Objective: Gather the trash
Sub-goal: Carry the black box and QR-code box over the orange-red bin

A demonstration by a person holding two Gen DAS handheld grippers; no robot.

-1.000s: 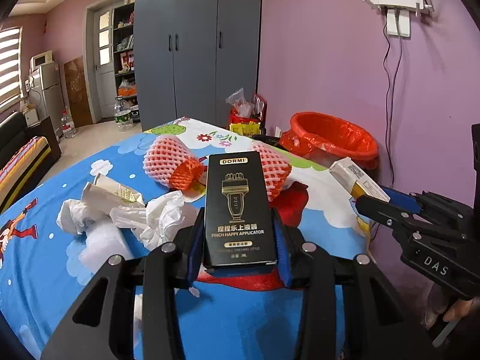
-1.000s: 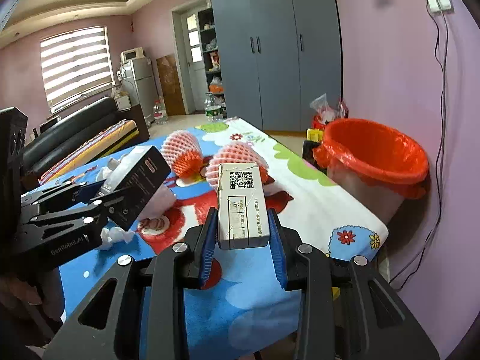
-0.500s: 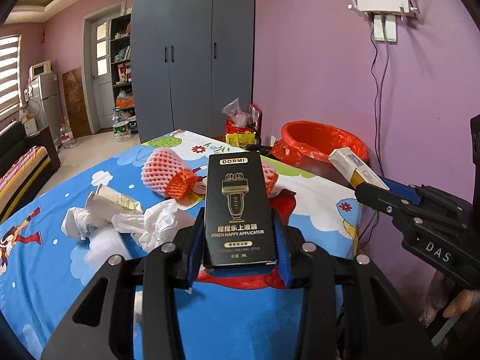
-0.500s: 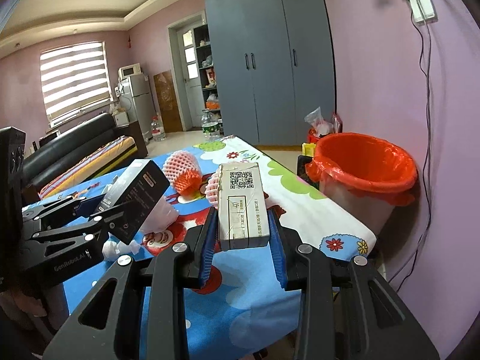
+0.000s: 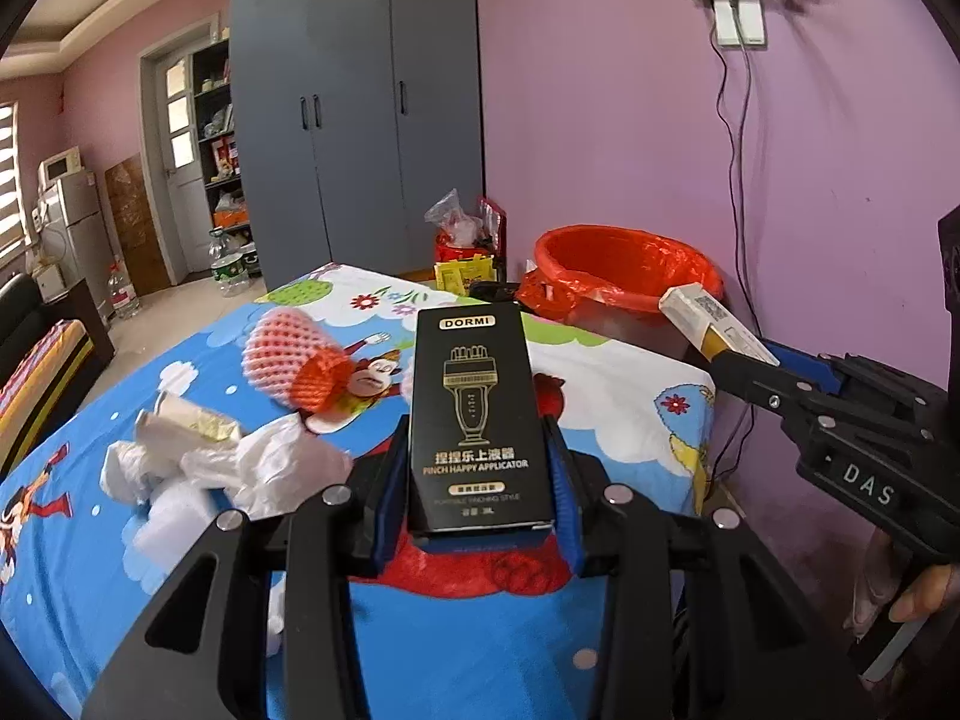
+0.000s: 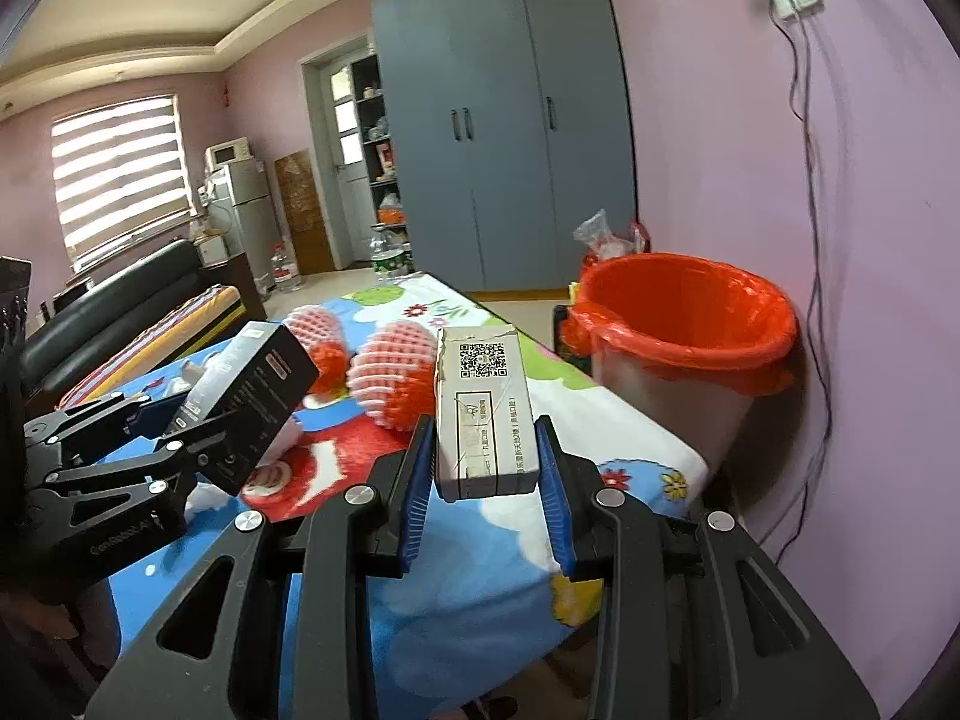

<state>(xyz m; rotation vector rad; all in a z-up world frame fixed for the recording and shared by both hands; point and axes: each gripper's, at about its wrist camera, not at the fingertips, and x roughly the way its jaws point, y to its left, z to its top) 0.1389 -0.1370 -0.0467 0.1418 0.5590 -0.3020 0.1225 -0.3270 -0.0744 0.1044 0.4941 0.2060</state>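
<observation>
My left gripper (image 5: 477, 480) is shut on a black DORMI box (image 5: 477, 414), held upright above the table's near end. My right gripper (image 6: 483, 468) is shut on a beige carton with a QR code (image 6: 483, 414). In the left wrist view that carton (image 5: 711, 324) sits at the right, in front of the bin lined with an orange bag (image 5: 624, 270). In the right wrist view the bin (image 6: 684, 324) stands past the table's far right corner, and the black box (image 6: 252, 396) hangs at the left. Two pink foam fruit nets (image 6: 393, 372) and crumpled white wrappers (image 5: 240, 462) lie on the table.
The table (image 5: 180, 390) carries a bright blue cartoon cloth. A grey wardrobe (image 5: 360, 120) stands behind, with bags (image 5: 465, 234) at its foot. A cable (image 6: 816, 210) hangs down the purple wall beside the bin. A black sofa (image 6: 120, 294) lies at the left.
Both grippers have drawn back along the table with their boxes; the table's end and the bin look smaller and farther. Neither grip has changed.
</observation>
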